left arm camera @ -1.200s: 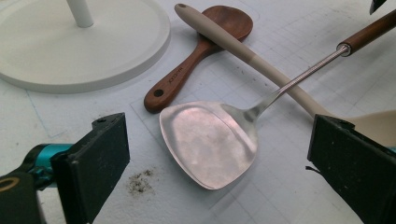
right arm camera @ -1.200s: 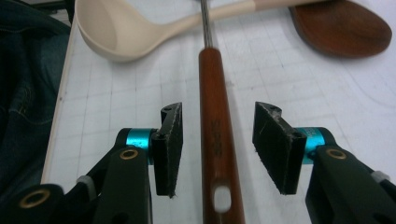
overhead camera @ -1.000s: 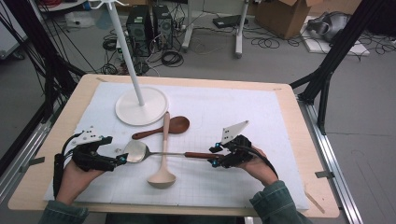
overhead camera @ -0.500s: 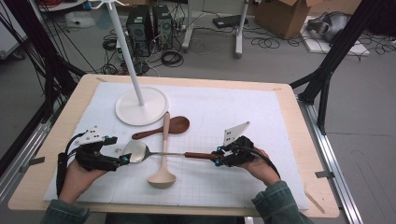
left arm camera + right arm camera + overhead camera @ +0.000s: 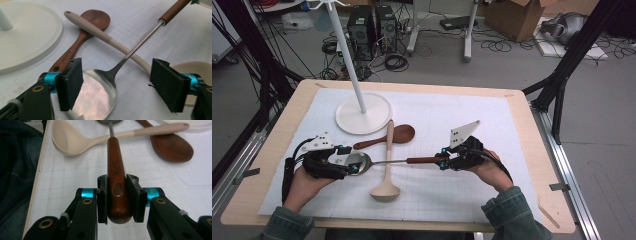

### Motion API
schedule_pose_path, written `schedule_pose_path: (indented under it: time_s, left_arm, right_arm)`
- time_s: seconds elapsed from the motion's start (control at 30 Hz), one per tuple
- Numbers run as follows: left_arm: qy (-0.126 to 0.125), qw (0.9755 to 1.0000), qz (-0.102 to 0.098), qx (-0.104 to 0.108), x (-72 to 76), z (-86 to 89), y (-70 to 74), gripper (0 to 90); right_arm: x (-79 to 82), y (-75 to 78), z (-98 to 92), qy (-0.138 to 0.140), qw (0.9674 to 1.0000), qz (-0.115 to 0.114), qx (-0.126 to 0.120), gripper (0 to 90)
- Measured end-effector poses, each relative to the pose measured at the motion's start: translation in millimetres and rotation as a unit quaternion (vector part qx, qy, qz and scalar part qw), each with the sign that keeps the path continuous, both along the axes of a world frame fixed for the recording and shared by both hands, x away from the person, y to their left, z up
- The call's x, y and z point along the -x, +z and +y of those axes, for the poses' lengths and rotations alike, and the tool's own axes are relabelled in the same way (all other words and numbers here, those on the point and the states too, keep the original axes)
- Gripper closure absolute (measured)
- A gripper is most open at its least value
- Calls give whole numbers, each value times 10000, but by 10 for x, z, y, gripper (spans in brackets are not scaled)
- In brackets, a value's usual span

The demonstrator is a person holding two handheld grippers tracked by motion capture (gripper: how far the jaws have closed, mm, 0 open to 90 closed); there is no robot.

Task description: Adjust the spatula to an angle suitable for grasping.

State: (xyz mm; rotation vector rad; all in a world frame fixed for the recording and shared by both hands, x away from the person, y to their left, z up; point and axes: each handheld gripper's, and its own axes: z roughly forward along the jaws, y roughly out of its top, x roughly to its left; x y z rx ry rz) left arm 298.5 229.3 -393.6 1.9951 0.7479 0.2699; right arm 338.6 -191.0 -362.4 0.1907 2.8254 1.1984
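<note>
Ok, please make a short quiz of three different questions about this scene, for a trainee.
1. True or false: the right gripper is shut on the steel spoon's wooden handle.
2. What lies between the open pads of the left gripper?
A. the steel spoon's bowl
B. the beige ladle
C. the stand base
3. Which utensil lies across the brown wooden spoon?

Key: 1 true; 2 A; 3 the beige ladle.
</note>
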Motion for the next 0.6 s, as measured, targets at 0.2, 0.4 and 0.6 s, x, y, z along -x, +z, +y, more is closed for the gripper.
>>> schedule_pose_path:
  time_s: [0.2, 0.4, 0.6]
  left_arm:
    - [-368, 9993, 30, -2, -64, -169, 20, 393]
    - [-706, 9975, 90, 43, -160, -350, 6, 441]
    - [-862, 9962, 101, 51, -238, -488, -11, 494]
  right_arm:
    - [-25, 151, 59, 49, 9999, -104, -97, 724]
    - [-43, 284, 119, 90, 9997, -175, -170, 723]
    - [-69, 400, 189, 155, 9992, -225, -296, 723]
